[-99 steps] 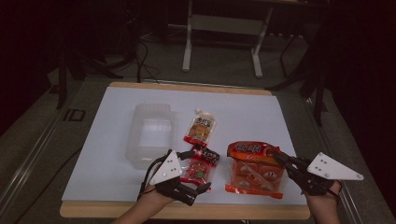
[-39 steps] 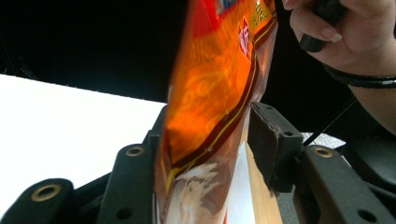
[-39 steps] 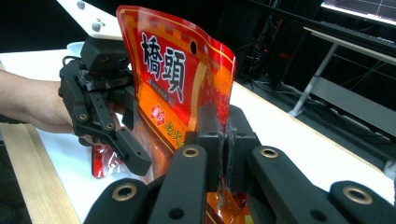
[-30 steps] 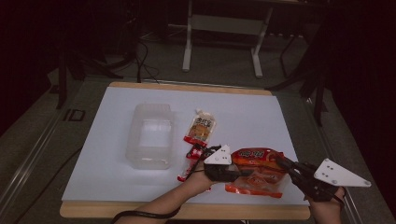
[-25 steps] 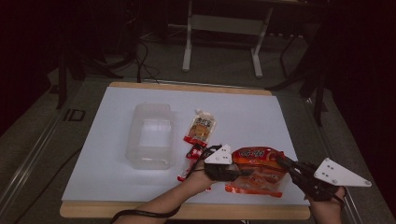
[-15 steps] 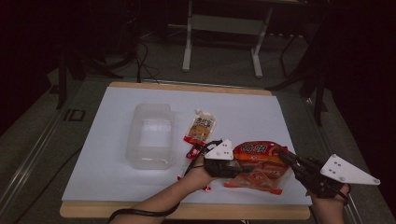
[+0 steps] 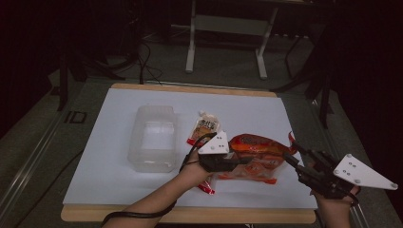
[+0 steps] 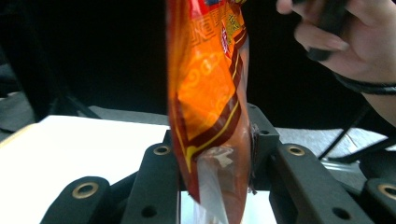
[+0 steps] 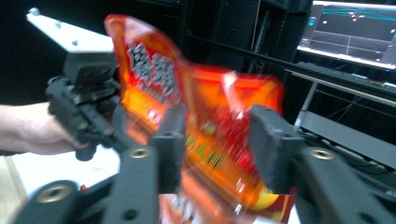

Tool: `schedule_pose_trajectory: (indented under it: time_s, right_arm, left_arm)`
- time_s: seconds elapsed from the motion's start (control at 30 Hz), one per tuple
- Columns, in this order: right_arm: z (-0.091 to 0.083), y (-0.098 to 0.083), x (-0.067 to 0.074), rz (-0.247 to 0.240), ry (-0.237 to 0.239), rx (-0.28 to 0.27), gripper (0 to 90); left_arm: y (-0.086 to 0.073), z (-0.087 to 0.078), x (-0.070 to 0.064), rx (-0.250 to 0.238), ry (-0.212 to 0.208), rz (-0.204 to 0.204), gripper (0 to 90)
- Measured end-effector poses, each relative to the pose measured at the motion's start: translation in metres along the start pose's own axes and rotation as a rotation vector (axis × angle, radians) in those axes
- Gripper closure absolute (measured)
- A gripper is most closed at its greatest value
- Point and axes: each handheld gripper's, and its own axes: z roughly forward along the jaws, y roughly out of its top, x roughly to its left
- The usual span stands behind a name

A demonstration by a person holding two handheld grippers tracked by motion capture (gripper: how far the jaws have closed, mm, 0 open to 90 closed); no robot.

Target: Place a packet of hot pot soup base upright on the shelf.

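On your bench (image 7: 119, 185), the tub (image 7: 153, 138) sits left, a small pouch (image 7: 204, 127) just right of it. The large snack bag (image 7: 256, 154) hangs nearer you, between your left gripper (image 7: 240, 161) and right gripper (image 7: 291, 156).

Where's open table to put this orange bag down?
Bare white table lies beyond the orange bag, toward the far edge, and left of the clear container. Crowded: the near middle, around the small pouch and both grippers.

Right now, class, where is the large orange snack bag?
In the high view, the orange snack bag is at the table's near right, lifted between the left gripper and right gripper, right of the clear container.
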Motion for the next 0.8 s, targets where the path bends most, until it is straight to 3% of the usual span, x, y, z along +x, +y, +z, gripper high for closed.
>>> schedule_pose_trajectory:
  time_s: [0.17,0.37,0.53,0.8]
  right_arm:
    - [0.006,0.0,0.007,0.002,-0.019,0.003,37.3]
    - [0.012,-0.002,0.006,0.048,-0.026,-0.002,19.7]
    - [0.017,-0.005,0.005,0.067,-0.004,0.013,13.4]
    - [0.02,-0.009,0.006,0.071,0.005,0.007,12.2]
  left_arm:
    - [0.012,-0.02,0.01,-0.028,0.071,-0.001,71.8]
    - [0.026,-0.049,0.021,-0.055,0.163,0.008,71.7]
    - [0.036,-0.075,0.031,-0.069,0.242,0.012,71.7]
    - [0.044,-0.116,0.047,-0.097,0.36,0.007,71.8]
